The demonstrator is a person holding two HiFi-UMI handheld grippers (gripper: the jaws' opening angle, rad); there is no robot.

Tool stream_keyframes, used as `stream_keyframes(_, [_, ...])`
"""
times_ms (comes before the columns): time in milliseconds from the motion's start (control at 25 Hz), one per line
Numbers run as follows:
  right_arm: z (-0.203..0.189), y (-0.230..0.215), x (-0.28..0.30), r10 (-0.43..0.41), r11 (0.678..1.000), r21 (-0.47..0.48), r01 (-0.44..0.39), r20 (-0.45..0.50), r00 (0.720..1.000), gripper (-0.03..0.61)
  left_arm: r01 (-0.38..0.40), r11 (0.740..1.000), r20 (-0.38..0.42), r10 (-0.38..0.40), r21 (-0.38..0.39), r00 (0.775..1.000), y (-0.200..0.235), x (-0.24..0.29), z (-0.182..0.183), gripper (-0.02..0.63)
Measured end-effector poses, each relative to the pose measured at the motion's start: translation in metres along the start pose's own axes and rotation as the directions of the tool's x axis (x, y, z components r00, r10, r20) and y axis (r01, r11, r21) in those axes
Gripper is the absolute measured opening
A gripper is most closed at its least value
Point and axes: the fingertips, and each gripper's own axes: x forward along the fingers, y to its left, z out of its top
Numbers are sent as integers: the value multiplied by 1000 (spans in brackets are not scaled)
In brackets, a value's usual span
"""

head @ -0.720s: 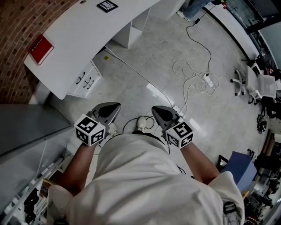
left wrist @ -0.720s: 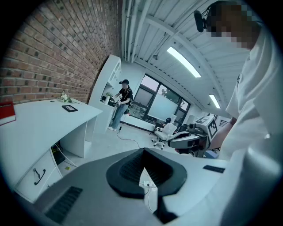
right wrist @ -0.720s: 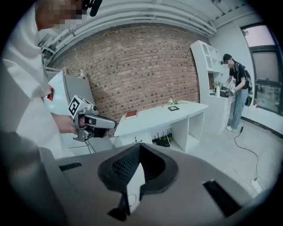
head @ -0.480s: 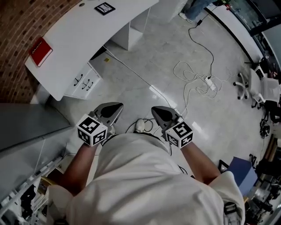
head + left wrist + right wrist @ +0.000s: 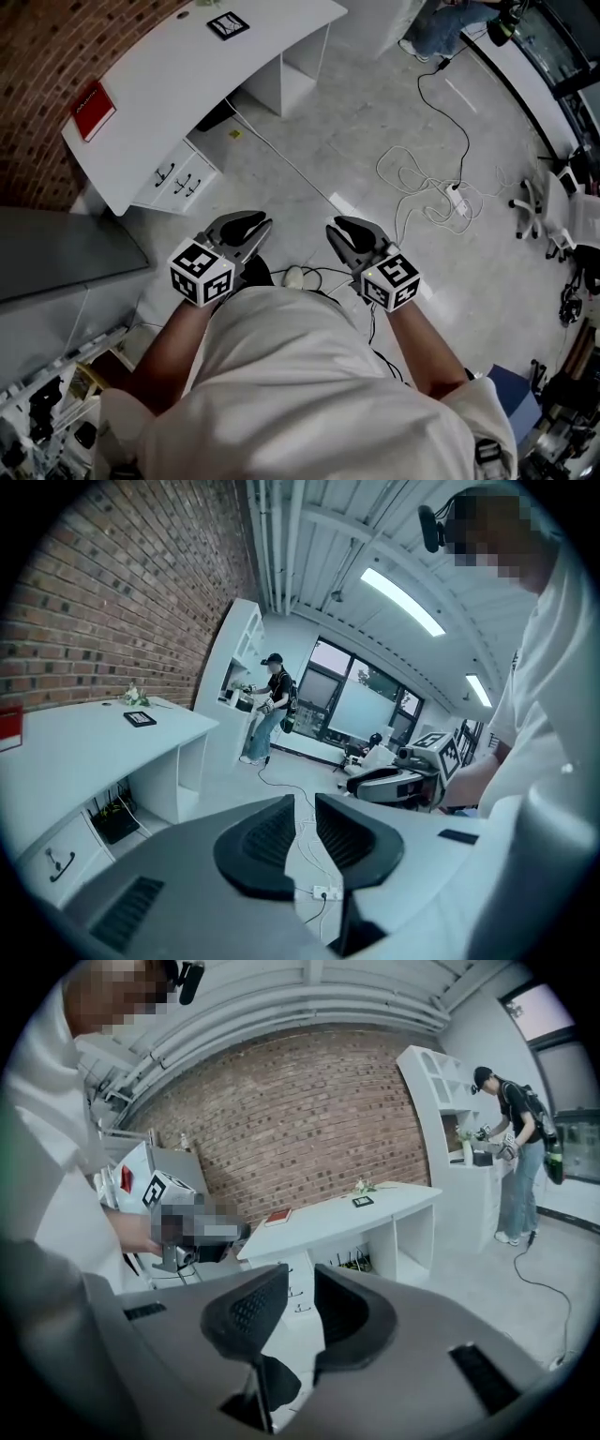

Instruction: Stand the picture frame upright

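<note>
The picture frame [image 5: 228, 25], small and dark, lies flat on the far end of the white curved desk [image 5: 187, 84]. It also shows as a flat frame [image 5: 140, 718] in the left gripper view and a small frame [image 5: 362, 1201] in the right gripper view. My left gripper [image 5: 251, 225] and right gripper [image 5: 345, 229] hang side by side in front of the person's body, over the floor and well short of the desk. Each pair of jaws [image 5: 302, 801] [image 5: 302, 1277] stands a little apart with nothing between them.
A red book [image 5: 92, 107] lies at the desk's near end, above white drawers [image 5: 178, 173]. White cables and a power strip [image 5: 431, 178] sprawl over the floor to the right. An office chair [image 5: 539, 202] stands at far right. Another person [image 5: 272, 705] stands by white shelves.
Both grippers have drifted slightly forward and up in the head view as the person shifts. The desk and floor cables have slid in the picture. The jaws look the same.
</note>
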Motion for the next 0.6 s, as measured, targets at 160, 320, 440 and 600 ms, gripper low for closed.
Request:
stream_keyframes(160, [15,-33,15,-26,1000,-1,26,15,1000,71,-10,1000,1,10,1,1000,22,19,16,74])
stream_keyframes(320, [28,-65,42,-57,998,-14,57,3,998,77,-5,1000,21,5,-3,1000,60,39,34,83])
stream_keyframes(440, [43,-89,61,-77,997,-15,76,-20,997,77,-11,1000,33,12,-28,999,95,57,49,83])
stream_keyframes(600, [72,-129,97,-104,995,-15,103,-44,994,77,-1,999,46,2,-37,999,149,83,86,83])
